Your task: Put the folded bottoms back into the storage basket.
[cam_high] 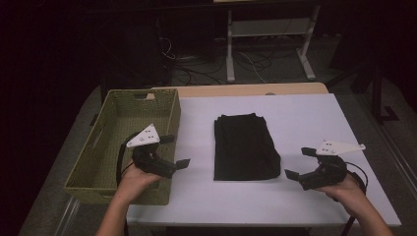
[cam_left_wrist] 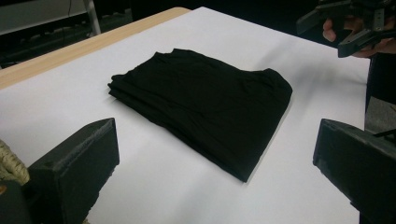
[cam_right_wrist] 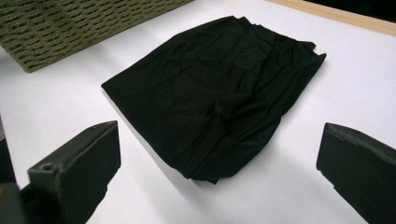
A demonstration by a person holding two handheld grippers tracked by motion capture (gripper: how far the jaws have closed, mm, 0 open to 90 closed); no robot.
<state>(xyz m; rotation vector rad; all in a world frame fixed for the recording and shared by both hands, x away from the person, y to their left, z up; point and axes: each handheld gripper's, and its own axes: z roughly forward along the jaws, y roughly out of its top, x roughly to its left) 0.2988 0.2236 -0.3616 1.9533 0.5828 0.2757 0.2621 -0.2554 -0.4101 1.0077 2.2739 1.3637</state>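
— High view first, biggest thing down: the white table (cam_high: 305, 196) carries everything, with the woven basket (cam_high: 167, 113) standing on its left edge and the folded black garment (cam_high: 244, 147) lying flat at the middle. Where do you see trouble?

— In the garment itself. It sits between the two grippers and touches neither. The folds are loose, and in the right gripper view the near corner (cam_right_wrist: 205, 175) looks rumpled and a little raised. If one side is pinched by the top layer alone, I'd expect the stack to peel open when lifted.

— How do the grippers stand?

— Both spread wide, nothing between the jaws. The left gripper (cam_high: 174, 151) hovers at the basket's near right corner, partly over the rim; the right gripper (cam_high: 301, 162) is off to the garment's right, above bare table. In each gripper view the black jaws frame the cloth from well apart.

— So the risk on the left?

— Clipping the basket. A careless sweep toward the cloth, or back with it, could catch that wall and shove the basket toward the table's left edge, where it already overhangs a bit, I think.

— And on the right?

— Uneven timing. If one hand lifts ahead of the other, the fabric could sag, slide and unfold. The smooth tabletop also gives the jaws little to dig under, so a shallow grab may skate off the bottom edge.
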